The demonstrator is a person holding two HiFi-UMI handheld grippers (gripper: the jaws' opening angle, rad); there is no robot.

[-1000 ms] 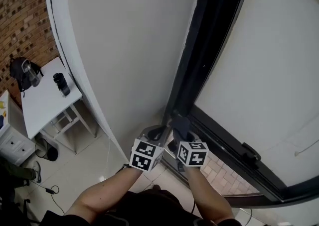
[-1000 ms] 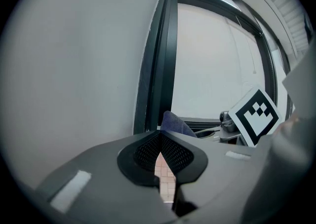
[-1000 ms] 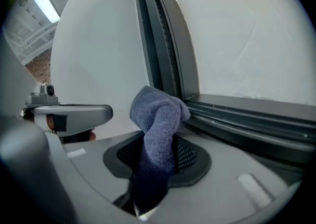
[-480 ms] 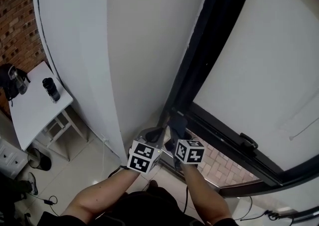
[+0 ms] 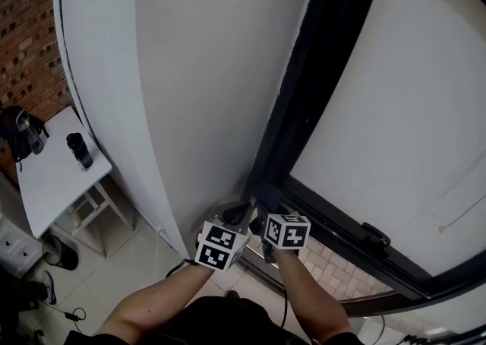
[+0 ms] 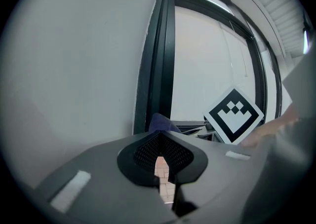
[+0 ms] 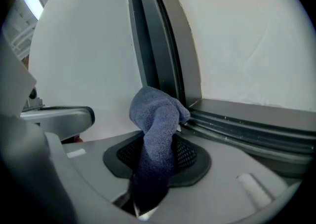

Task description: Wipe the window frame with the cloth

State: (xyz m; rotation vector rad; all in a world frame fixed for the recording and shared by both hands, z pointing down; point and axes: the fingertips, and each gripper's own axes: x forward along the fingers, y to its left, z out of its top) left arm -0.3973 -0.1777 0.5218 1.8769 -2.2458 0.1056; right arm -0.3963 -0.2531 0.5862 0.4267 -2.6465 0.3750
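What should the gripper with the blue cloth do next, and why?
Probably slide the cloth along the bottom rail of the window frame, away from the corner. The right gripper is clamped on the cloth, the cloth's tip sits at the frame's lower corner, and pale specks show on that rail.

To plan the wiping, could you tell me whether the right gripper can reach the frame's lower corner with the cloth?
Probably yes: the right gripper holds the cloth right beside the corner of the window frame, and nothing stands between them.
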